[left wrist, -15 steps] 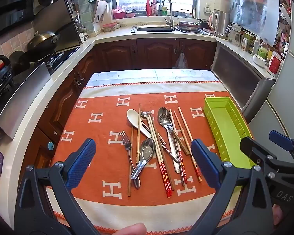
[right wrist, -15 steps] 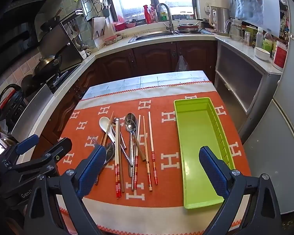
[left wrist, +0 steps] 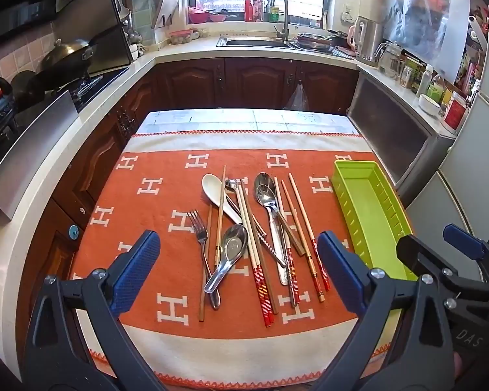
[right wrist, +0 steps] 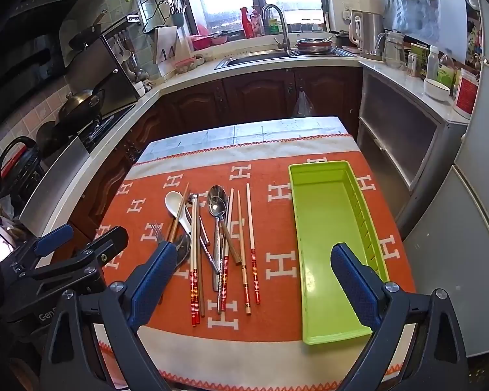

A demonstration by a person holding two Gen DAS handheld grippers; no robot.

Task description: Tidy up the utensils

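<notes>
Left gripper (left wrist: 238, 270) and right gripper (right wrist: 254, 280) gape wide, empty; right finger (right wrist: 153, 280) hides the fork (right wrist: 156, 229) handle; green tray (right wrist: 329, 228) unobstructed.

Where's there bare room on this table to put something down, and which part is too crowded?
Free: inside the green tray, which holds nothing; the strip of orange cloth between the tray and the rightmost chopstick; and the cloth left of the fork. Crowded: the middle, where spoons, fork and chopsticks overlap in one pile.

Cloth: orange tablecloth (left wrist: 153, 215) with white H marks
Sink: steel faucet (right wrist: 278, 21) under window
Stove: wok (left wrist: 70, 52)
</notes>
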